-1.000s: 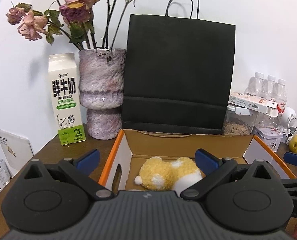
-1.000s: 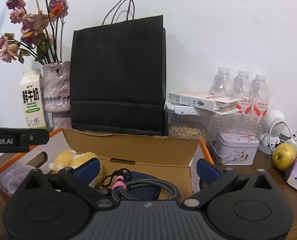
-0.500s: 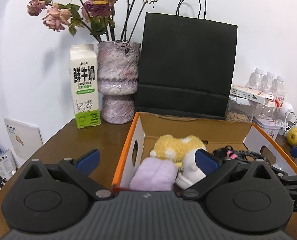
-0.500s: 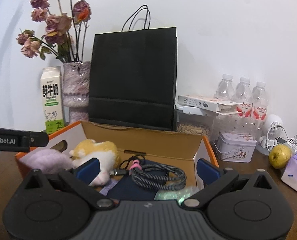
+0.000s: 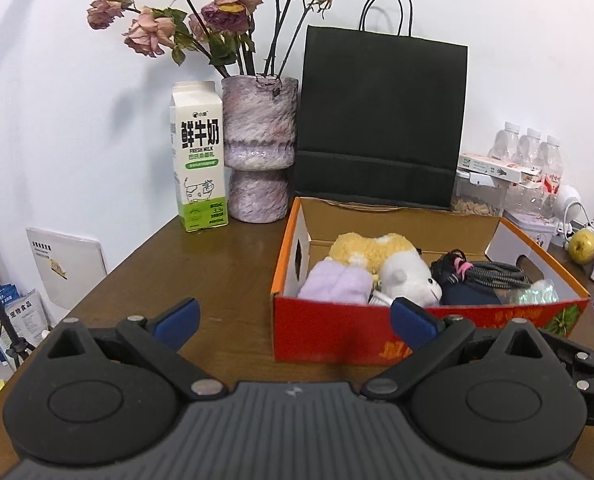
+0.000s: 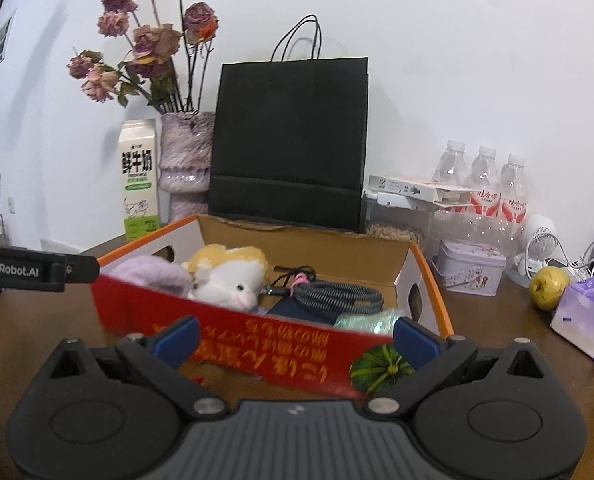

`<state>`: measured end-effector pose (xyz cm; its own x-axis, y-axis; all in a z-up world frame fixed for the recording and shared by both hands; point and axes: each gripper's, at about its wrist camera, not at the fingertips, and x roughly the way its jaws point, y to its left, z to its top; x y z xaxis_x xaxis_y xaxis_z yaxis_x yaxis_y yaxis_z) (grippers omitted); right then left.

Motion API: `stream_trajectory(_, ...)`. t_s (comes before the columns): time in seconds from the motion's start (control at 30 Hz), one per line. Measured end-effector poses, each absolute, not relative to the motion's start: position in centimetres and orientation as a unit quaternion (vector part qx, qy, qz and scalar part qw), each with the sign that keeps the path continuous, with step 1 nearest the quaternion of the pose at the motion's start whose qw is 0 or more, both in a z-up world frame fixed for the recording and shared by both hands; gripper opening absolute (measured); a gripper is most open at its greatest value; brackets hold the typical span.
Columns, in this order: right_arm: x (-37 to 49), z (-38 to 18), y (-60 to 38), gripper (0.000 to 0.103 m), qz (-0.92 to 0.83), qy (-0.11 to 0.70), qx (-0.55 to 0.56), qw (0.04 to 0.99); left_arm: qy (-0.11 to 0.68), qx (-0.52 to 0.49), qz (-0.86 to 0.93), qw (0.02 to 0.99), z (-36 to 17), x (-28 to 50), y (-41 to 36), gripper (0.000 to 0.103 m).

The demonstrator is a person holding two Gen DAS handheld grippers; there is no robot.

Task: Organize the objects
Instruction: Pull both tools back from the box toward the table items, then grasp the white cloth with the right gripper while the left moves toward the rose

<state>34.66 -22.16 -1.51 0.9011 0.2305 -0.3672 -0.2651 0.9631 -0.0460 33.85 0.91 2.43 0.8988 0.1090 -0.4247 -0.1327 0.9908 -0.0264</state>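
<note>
With the cardboard box (image 5: 417,332) on the table (image 5: 225,280) already holding the plush toys (image 6: 225,276) and cable (image 6: 329,294), both the left gripper (image 5: 293,316) and right gripper (image 6: 295,332) hover before it, fingers spread and empty, so any withdrawal should clear its near wall.

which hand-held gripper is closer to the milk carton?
Left. The left hand-held gripper sits before the box's left end, on the milk carton's side; the right hand-held gripper faces the box's right half, farther off.
</note>
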Motion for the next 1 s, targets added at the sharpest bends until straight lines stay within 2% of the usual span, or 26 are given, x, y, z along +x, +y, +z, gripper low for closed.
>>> stream_trajectory(0.63, 29.1, -4.1, -18.5, 0.103, 0.214, 0.278, -0.049, 0.935, 0.238, -0.026, 0.042, 0.97, 1.0, 27.6, 3.8, 0.103)
stream_trajectory(1.0, 30.0, -4.8, -16.1, 0.103, 0.238, 0.318, -0.053, 0.916, 0.245, -0.049, 0.031, 0.968, 0.2, 25.3, 6.9, 0.103)
